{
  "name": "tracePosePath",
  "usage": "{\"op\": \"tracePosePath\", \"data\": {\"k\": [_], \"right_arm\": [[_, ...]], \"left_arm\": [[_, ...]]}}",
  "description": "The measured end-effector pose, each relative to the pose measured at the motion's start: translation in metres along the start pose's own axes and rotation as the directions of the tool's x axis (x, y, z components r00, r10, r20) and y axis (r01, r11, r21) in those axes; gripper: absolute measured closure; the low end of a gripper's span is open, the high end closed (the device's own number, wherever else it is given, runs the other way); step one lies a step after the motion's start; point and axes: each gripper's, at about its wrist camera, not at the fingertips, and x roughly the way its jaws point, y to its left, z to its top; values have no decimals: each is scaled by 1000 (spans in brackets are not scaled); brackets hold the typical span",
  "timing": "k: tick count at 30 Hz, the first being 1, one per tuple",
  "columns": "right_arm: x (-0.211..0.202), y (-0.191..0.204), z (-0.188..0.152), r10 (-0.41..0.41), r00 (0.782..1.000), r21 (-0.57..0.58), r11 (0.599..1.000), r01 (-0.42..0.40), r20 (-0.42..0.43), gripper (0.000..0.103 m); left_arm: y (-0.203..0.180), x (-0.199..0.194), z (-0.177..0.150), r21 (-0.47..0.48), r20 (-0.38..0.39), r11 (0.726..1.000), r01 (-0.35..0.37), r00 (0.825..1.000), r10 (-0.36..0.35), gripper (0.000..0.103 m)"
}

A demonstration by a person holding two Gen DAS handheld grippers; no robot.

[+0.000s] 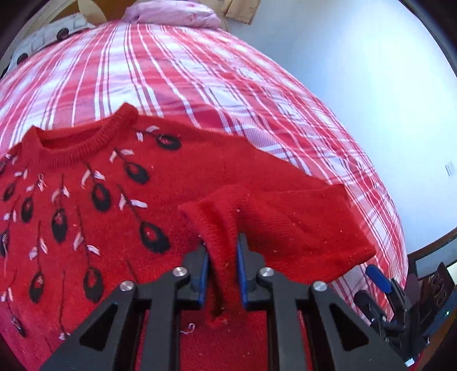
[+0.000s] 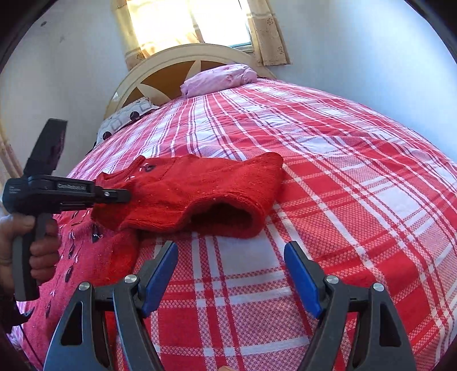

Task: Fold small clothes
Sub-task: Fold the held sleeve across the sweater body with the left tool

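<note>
room: pale walls, curtained window (image 2: 188, 22) at 12 | bed (image 2: 342, 159) w/ red plaid cover | red sweater (image 1: 94, 199) at 9 | left gripper (image 1: 221, 256) pinching its sleeve | right gripper (image 2: 231, 274) wide open, empty, cuff at 12

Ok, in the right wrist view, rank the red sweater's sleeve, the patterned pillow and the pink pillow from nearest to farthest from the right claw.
From the right claw:
1. Red sweater's sleeve, just ahead, its open cuff facing the claw.
2. Patterned pillow, far left by the headboard.
3. Pink pillow, at the head of the bed, centre-right; slightly beyond the patterned one.
</note>
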Motion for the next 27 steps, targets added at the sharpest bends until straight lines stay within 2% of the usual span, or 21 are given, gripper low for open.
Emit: {"op": "tracePosePath", "data": {"k": [2,12,20,27], "right_arm": [[0,0,-1,-8,1000,-3,1000,8,0,26],[3,4,-3,-36,999,-17,999,36,-11,26],[3,5,-3,-43,999,-23,999,43,-10,26],[2,7,-4,-56,998,-29,998,56,-8,26]], "left_arm": [[7,-7,1,-21,14,1000,24,1000,-23,93],[47,-73,5,-84,158,996,13,987,0,95],[95,-122,-11,-175,258,984,-44,962,89,95],[130,-135,-30,-230,266,970,-83,953,145,95]]}}
